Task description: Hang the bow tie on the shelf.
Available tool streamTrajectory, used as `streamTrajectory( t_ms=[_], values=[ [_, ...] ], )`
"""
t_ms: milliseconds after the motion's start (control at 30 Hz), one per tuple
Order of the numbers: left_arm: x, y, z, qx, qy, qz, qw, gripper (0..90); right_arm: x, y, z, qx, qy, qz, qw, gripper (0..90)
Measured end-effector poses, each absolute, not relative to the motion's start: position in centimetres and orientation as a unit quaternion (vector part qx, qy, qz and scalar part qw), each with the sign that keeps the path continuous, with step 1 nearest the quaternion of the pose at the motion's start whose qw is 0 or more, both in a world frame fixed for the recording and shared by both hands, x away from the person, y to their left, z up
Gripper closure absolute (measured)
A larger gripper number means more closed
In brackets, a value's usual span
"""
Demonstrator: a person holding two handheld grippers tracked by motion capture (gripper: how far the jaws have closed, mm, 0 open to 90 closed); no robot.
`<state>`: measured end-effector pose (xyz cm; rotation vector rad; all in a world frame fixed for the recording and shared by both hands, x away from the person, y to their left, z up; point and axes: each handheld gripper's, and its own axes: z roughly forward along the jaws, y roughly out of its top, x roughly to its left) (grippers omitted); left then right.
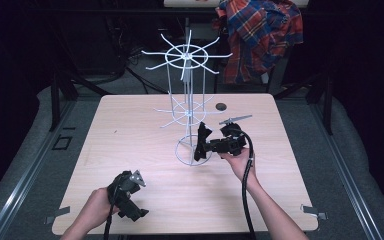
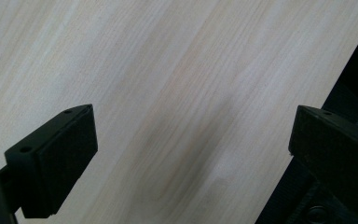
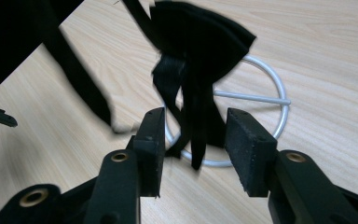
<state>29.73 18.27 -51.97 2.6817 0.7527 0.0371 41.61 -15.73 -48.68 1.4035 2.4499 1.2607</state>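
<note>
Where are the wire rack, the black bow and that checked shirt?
Wire rack (image 1: 187, 52), high view: hub of its top spoked ring.
Black bow (image 3: 200, 32), right gripper view: its folded upper part.
Checked shirt (image 1: 260, 35), high view: middle of the cloth.

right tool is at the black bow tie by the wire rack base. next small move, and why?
Probably close the right tool on the black bow tie. In the right gripper view the tie's straps hang between the two pads, which stand apart and don't visibly pinch them, above the wire rack's base ring. The left tool sits open and idle over the table.
</note>
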Motion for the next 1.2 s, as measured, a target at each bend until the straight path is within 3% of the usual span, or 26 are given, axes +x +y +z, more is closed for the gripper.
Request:
streamTrajectory(
  t_ms=[300,600,900,967,1200],
  values=[
    [29.7,18.3,-52.0,0.947,0.266,0.014,0.179,1.2,41.2,-16.5,-47.5,0.447,0.793,0.412,0.041,50.6],
    [29.7,18.3,-51.9,0.948,0.263,0.014,0.177,1.2,40.1,-17.1,-46.1,0.444,0.813,0.367,0.086,35.8],
    [29.8,18.2,-51.9,0.948,0.264,0.013,0.178,1.2,38.6,-18.8,-45.0,0.440,0.819,0.356,0.094,25.7],
    [29.8,18.1,-51.9,0.948,0.264,0.013,0.178,1.2,38.2,-19.2,-44.9,0.441,0.822,0.349,0.092,19.2],
    [29.9,18.0,-51.9,0.949,0.260,0.014,0.178,1.2,37.5,-20.3,-44.6,0.446,0.827,0.330,0.085,13.7]
  ],
)
